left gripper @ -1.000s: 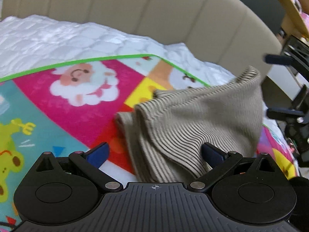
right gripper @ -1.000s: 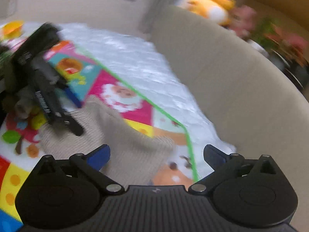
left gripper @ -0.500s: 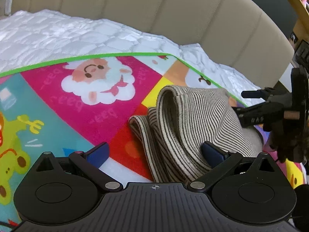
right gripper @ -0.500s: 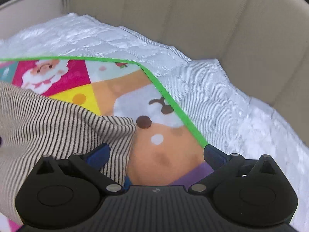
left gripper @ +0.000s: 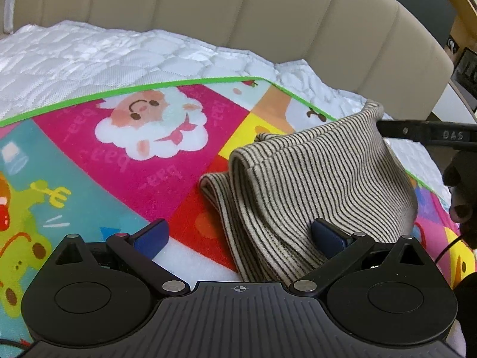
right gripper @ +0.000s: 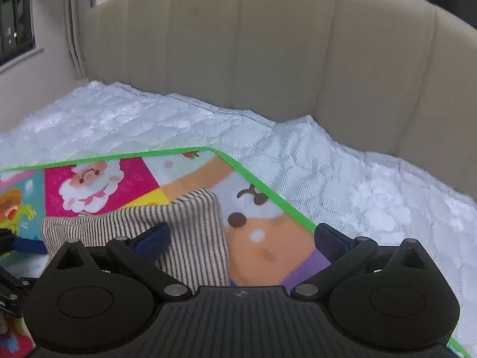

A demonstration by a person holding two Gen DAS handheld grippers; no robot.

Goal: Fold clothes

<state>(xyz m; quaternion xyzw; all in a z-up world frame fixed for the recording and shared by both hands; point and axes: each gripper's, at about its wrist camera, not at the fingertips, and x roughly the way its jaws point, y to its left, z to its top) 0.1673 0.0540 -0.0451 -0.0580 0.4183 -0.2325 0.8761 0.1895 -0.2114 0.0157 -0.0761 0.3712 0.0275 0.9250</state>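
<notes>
The striped cloth lies in a soft bundle on the bright play mat, near the mat's green corner. The mat sits on a white quilt so the cloth has a flat place to be folded.

The left claw is spread wide and holds nothing. Its 2 blue tips sit low over the near edge of the cloth, 1 tip against the stripes, maybe to keep that side down.

The right claw is spread wide too. 1 of its tips sits over the cloth and the other over bare mat. In the left view, its black arm is by the raised far corner, but I cannot tell if it touches.

I think the fold is only part done, because the cloth looks bumpy and 1 corner sticks up.
</notes>
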